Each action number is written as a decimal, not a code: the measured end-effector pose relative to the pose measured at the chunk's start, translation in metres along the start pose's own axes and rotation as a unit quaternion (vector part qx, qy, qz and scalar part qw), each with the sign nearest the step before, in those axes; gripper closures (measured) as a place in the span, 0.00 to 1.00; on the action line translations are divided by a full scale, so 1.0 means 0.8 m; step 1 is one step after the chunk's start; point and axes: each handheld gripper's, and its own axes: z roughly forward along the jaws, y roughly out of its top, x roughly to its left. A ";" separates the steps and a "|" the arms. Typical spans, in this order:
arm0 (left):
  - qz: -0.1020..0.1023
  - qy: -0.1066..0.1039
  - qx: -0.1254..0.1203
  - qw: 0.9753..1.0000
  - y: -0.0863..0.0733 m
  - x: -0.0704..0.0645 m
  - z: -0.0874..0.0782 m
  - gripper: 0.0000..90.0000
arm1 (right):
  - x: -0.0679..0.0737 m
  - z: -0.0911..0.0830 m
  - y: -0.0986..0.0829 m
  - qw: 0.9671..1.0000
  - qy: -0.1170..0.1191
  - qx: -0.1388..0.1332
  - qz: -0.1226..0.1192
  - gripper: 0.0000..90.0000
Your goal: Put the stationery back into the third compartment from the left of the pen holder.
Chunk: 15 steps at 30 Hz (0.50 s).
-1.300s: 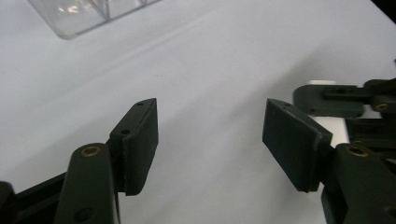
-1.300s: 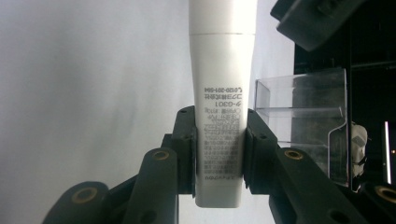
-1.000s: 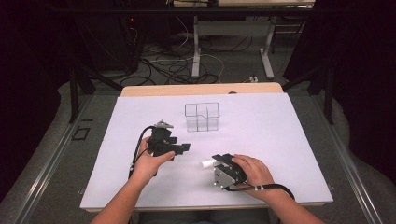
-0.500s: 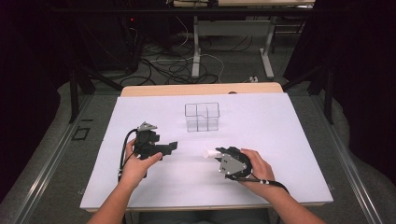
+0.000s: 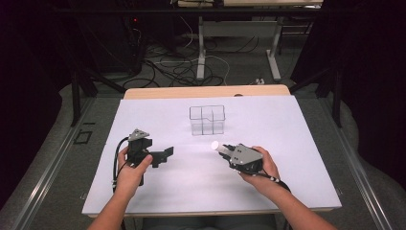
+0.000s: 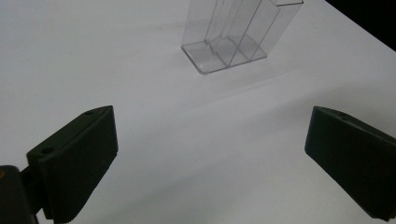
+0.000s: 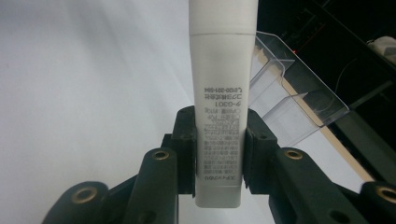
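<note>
1. Your right gripper [image 5: 224,150] has its jaws closed on the white tube [image 7: 220,93]. In the right gripper view the jaws press on the printed lower part of the tube, near its flat end, and the cap end points away from you.
2. In the high view the tube [image 5: 218,145] is in the air or just over the white table [image 5: 287,143], to the right of centre, with the cap toward the clear box [image 5: 207,120]. I cannot tell if it touches the table.
3. Your left gripper [image 5: 163,154] is over the left part of the table with its jaws wide apart and nothing between them. In the left gripper view the box [image 6: 236,35] stands ahead of it, well apart.
4. The box has several compartments and they look empty.
5. I judge that the step in hand is the carry: the tube is gripped and must go into the box.
6. The next move asks you to lift the tube, turn it upright above one compartment, and lower it straight between the walls. The box is light, so the free left gripper may need to steady it.
</note>
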 end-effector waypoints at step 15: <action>0.011 0.054 -0.008 0.998 -0.006 0.009 0.003 0.00 | -0.065 0.022 0.040 0.983 -0.003 -0.072 0.166 0.79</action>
